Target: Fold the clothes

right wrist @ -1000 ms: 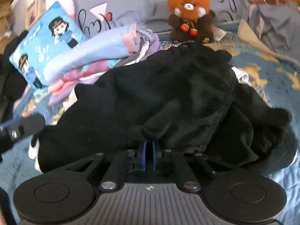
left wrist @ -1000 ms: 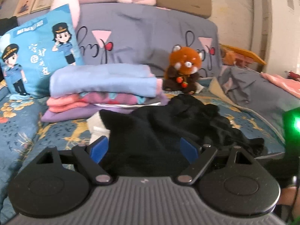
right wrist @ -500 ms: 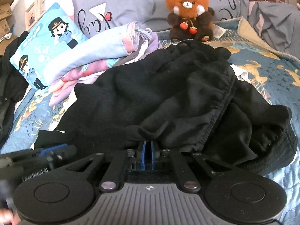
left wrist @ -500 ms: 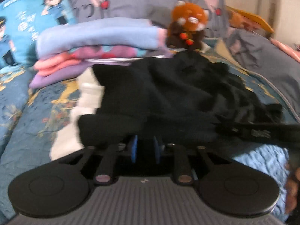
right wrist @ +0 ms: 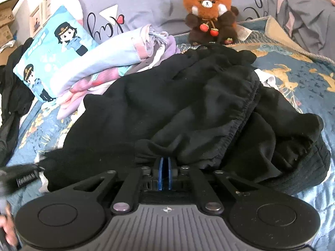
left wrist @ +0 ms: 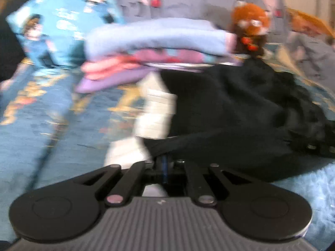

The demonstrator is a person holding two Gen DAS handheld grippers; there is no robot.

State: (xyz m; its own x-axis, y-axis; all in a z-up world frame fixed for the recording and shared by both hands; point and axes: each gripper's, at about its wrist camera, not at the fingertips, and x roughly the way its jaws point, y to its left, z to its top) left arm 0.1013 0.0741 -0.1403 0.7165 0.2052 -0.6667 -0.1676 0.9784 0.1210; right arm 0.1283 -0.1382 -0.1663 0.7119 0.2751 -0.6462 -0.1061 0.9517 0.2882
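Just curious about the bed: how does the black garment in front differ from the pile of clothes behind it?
The black garment lies crumpled and spread out; the pile of clothes is folded and stacked. The garment is one dark piece; the pile shows pale blue, pink and purple layers. Both rest on the blue patterned bedspread.

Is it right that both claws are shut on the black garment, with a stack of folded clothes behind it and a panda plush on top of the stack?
Not quite: the plush sits on the bed beside the stack, not on it, as the right wrist view shows. The rest holds: both claws are shut on the black garment.
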